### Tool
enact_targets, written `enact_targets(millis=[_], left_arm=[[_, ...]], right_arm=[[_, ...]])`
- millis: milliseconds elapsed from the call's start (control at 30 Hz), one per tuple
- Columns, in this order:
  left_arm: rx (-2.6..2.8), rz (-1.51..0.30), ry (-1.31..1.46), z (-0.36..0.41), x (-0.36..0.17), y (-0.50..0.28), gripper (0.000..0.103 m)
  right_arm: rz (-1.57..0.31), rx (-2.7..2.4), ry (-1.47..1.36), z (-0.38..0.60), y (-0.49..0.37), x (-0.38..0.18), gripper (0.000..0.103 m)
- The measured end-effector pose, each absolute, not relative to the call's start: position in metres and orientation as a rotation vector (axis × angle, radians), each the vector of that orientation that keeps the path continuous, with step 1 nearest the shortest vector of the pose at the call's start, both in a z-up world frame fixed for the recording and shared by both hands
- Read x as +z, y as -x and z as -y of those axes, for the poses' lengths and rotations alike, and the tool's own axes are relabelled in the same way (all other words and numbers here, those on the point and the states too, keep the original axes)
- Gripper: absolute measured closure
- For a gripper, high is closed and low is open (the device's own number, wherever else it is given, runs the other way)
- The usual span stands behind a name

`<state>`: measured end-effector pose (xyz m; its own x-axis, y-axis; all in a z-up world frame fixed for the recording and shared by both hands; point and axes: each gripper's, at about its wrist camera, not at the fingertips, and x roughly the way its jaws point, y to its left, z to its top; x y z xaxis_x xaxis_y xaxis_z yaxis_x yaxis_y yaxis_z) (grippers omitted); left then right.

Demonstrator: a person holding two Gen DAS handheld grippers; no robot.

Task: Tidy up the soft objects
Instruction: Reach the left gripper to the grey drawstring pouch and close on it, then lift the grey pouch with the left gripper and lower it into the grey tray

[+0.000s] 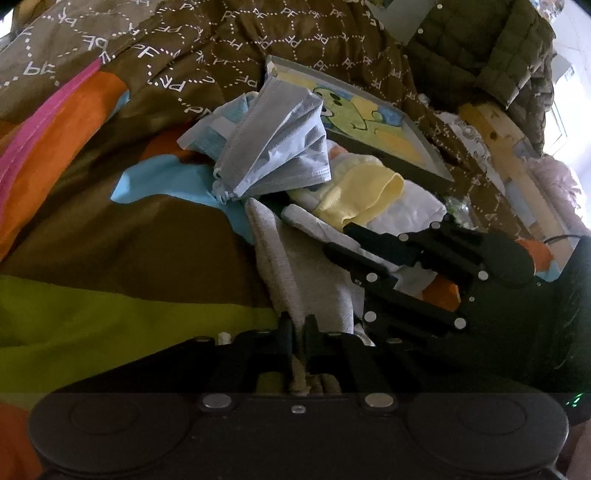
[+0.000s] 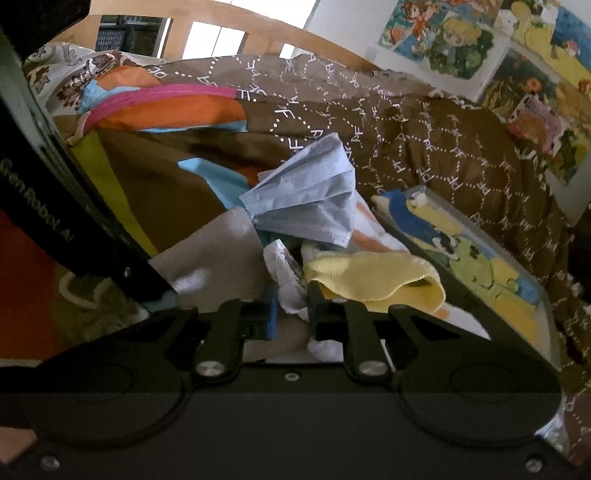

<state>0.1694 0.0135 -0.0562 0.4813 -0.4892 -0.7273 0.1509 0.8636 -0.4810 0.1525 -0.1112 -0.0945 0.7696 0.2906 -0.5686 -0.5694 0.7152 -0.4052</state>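
**Count on the bed**

One blue mask (image 1: 273,144). One yellow cloth (image 1: 360,194). One grey towel (image 1: 295,269). One framed picture (image 1: 373,125). One green jacket (image 1: 476,51). Three wall posters (image 2: 439,33). Two grippers (image 1: 299,332).

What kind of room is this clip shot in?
Likely a child's bedroom: a brown patterned duvet over a bed, its wooden bed frame behind, and cartoon posters on the wall.

Matte black left gripper (image 1: 297,332), black right gripper (image 2: 290,314), round silver screws, faint grey lettering
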Motion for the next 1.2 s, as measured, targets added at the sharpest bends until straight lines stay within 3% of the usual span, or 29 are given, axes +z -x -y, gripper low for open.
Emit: enact_targets(millis=[500, 800, 1200], left_arm=[[-0.333, -0.927, 0.431, -0.039, -0.022, -0.117, 0.099], [-0.304, -0.744, 0.389, -0.051, 0.016, -0.075, 0.099], [-0.278, -0.636, 0.319, -0.044, 0.072, -0.103, 0.099]], right_arm=[[-0.410, 0.482, 0.683, 0.112, -0.096, -0.064, 0.095], [-0.265, 0.441, 0.684, 0.112, -0.060, -0.035, 0.097], [-0.123, 0.340, 0.722, 0.120, -0.054, -0.030, 0.097]])
